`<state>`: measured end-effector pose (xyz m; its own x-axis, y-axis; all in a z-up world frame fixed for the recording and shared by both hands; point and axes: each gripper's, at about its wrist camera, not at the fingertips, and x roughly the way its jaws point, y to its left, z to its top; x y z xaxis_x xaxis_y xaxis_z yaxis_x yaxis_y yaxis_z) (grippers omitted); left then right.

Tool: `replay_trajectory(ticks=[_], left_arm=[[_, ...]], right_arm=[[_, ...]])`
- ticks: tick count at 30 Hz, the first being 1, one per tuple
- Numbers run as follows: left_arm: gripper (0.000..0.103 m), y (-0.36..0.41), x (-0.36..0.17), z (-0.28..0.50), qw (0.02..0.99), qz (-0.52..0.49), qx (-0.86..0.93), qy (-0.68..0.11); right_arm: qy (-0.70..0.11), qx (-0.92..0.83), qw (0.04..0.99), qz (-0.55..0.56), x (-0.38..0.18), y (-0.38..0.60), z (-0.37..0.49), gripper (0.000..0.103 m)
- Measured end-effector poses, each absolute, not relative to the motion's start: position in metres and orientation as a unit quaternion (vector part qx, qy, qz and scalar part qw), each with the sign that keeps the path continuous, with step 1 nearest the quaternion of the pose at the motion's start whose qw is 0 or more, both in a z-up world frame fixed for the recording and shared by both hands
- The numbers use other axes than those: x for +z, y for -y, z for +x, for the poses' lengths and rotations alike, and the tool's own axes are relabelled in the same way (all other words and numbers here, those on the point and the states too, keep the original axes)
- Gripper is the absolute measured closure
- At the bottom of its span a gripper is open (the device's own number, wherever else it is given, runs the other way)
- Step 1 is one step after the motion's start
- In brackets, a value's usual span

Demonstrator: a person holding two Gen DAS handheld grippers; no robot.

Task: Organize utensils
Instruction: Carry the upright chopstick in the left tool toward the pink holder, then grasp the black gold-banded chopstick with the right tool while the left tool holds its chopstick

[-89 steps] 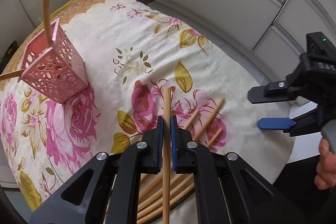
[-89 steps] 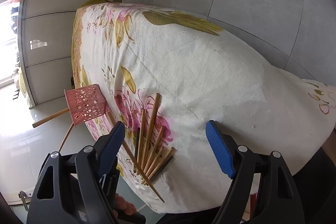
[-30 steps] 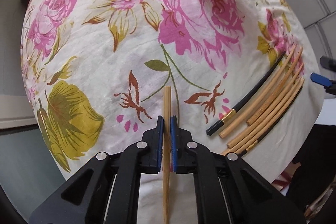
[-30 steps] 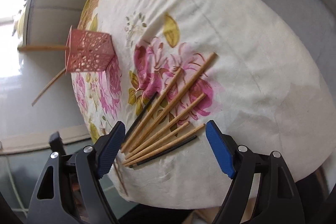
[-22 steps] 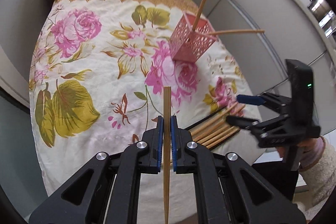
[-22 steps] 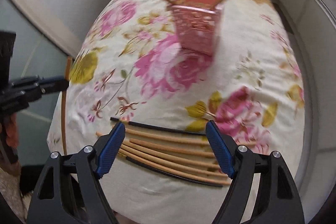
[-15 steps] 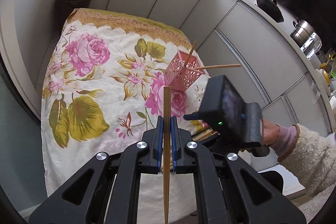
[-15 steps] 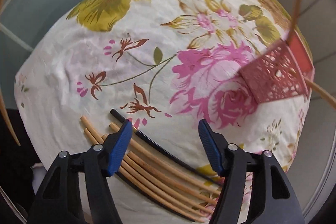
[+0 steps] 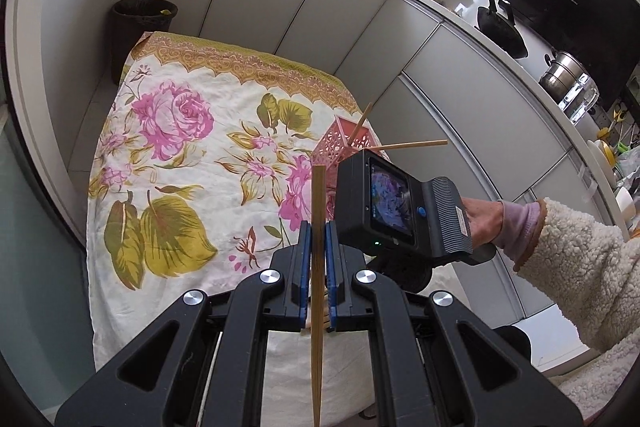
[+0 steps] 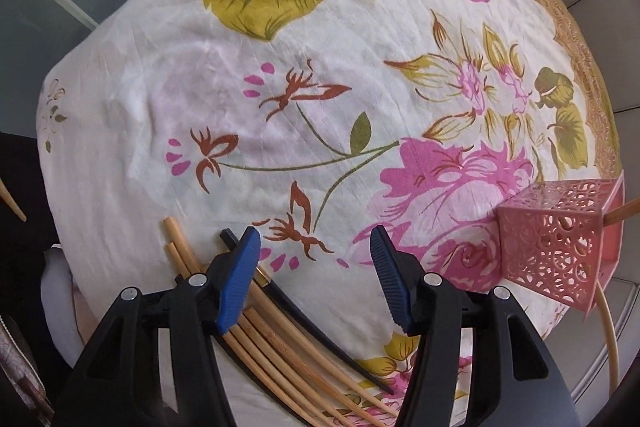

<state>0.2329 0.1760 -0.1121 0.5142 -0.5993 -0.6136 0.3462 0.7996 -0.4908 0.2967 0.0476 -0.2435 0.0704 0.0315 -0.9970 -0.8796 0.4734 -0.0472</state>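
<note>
My left gripper (image 9: 317, 227) is shut on a bamboo chopstick (image 9: 318, 267) and holds it upright, high above the table. The pink perforated holder (image 9: 340, 145) stands at the table's far right with two chopsticks leaning out of it. It also shows in the right wrist view (image 10: 560, 239). My right gripper (image 10: 316, 259) is open and empty, low over a row of several bamboo chopsticks (image 10: 280, 347) and a black chopstick (image 10: 312, 327) lying on the floral tablecloth (image 10: 280, 67). Seen from the left wrist, the right gripper's body (image 9: 396, 207) hides those chopsticks.
A dark bin (image 9: 140, 27) stands on the floor behind the table. Grey cabinet fronts (image 9: 300, 7) line the wall to the right, with a counter holding a pan (image 9: 502, 35) and a pot (image 9: 564, 75). The table edge lies close below the right gripper.
My left gripper has lifted up and back with the chopstick. My right gripper has swung over the lying chopsticks and come down closer to them.
</note>
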Motion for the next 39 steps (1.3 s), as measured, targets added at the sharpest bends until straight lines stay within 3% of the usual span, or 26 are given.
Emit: replay_trajectory(ticks=[14, 16, 28, 39], left_arm=[[0.097, -0.180, -0.112, 0.235, 0.855, -0.165, -0.272, -0.409], [0.097, -0.180, -0.112, 0.236, 0.855, -0.165, -0.272, -0.408], [0.097, -0.184, -0.109, 0.234, 0.856, -0.173, -0.279, -0.399], [0.097, -0.185, -0.106, 0.235, 0.856, -0.177, -0.282, -0.396]], right_arm=[[-0.604, 0.396, 0.534, -0.439, -0.291, -0.053, 0.267, 0.043], [-0.603, 0.394, 0.546, -0.428, -0.293, -0.056, 0.265, 0.038], [-0.590, 0.393, 0.571, -0.414, -0.259, -0.049, 0.289, 0.040], [-0.590, 0.399, 0.540, -0.449, -0.279, -0.043, 0.280, 0.038]])
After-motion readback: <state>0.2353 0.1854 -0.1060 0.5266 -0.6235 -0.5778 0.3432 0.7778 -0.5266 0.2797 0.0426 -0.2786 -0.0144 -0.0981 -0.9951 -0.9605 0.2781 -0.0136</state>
